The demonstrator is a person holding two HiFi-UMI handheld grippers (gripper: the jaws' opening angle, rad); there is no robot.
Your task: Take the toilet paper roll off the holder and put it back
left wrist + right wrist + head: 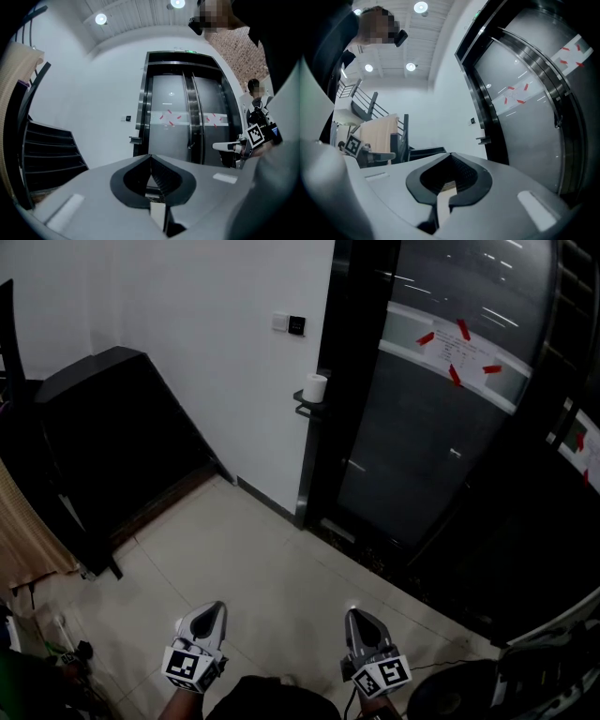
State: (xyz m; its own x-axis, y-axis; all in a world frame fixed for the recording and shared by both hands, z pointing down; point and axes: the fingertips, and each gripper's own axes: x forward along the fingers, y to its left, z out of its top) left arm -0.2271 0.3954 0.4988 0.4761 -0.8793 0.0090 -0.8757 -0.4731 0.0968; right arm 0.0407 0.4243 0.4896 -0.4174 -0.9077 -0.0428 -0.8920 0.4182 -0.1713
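Left claw (212,613): lowest in the head view, at bottom left, over the floor. Jaws fully closed, tips meeting, nothing between them. Points forward toward the doors.
Right claw (357,619): bottom right of the head view, level with the left claw and well apart from it. Its own view shows the jaws closed tip to tip (451,155) and empty.
Marker cubes: one on each claw, at the rear end, nearest the person.
Floor (272,563): pale square tiles, running from the claws up to the wall and the doors.
Staircase (103,437): black, left of the scene, set against the white wall (187,296).
Door frame (323,456): black upright strip where the wall ends, well ahead of both claws.
Holder (307,409): small black shelf fixed to the door frame, on its wall side.
Toilet paper roll (315,387): white, standing upright on the holder. Neither claw is near it.
Wall switches (289,324): two small plates, one white and one black, on the wall above and left of the holder.
Glass doors (431,446): dark curved panels right of the frame, crossed by a pale band.
Red arrow stickers (459,343): on the pale band, pointing inward around a notice whose print is too small to read.
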